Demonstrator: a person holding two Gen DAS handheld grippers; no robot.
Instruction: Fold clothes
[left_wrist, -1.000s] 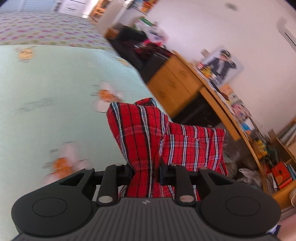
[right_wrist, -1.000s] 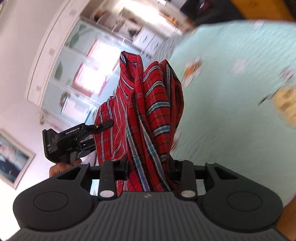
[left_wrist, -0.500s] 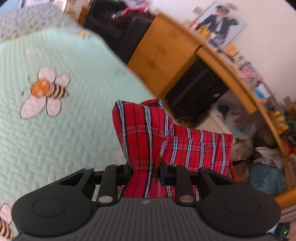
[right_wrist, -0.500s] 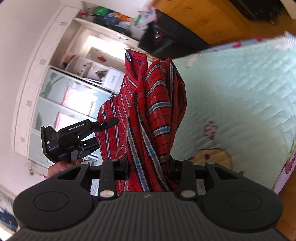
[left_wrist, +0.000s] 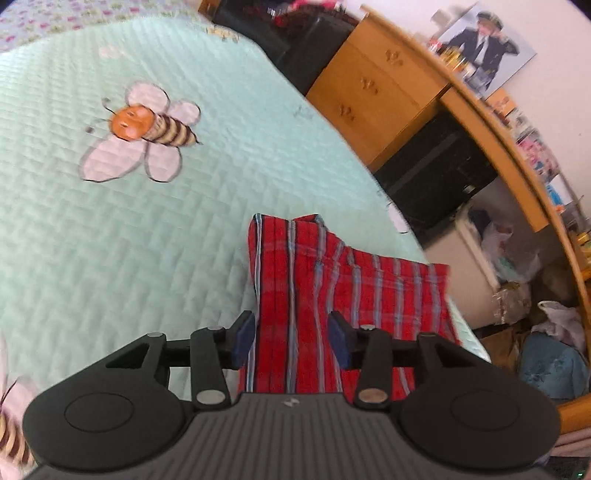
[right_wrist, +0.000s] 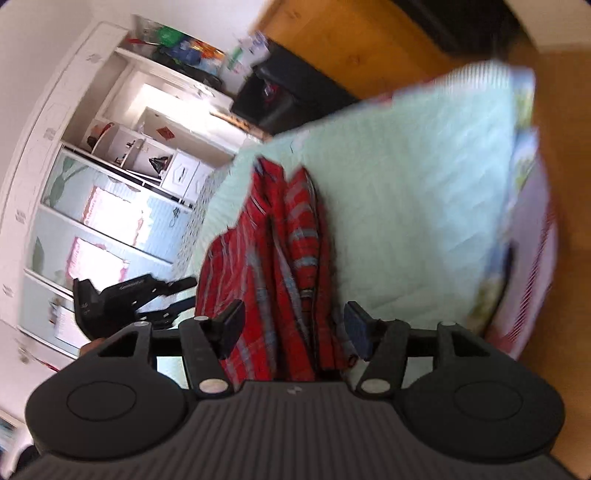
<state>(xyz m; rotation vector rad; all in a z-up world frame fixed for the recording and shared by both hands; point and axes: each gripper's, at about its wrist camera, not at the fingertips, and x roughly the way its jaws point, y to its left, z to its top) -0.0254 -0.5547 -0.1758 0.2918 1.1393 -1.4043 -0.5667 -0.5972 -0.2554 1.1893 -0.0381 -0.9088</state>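
1. Two grippers, left gripper (left_wrist: 291, 338) and right gripper (right_wrist: 295, 332), have jaws just spreading, releasing the red plaid garment (left_wrist: 332, 295).
2. Garment lies between them at the bed (left_wrist: 147, 229) edge, laid down for folding.

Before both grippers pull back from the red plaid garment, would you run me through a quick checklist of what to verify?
1. Left gripper released: ok, its jaws have just been opening, and the pads stand clear of the red plaid garment between them.
2. Right gripper released: ok, jaws just opened too, cloth between them.
3. Garment on the green bee quilt: ok.
4. Clear of the quilt's edge: not ok, it lies at the edge.
5. Fold neat: cannot tell.
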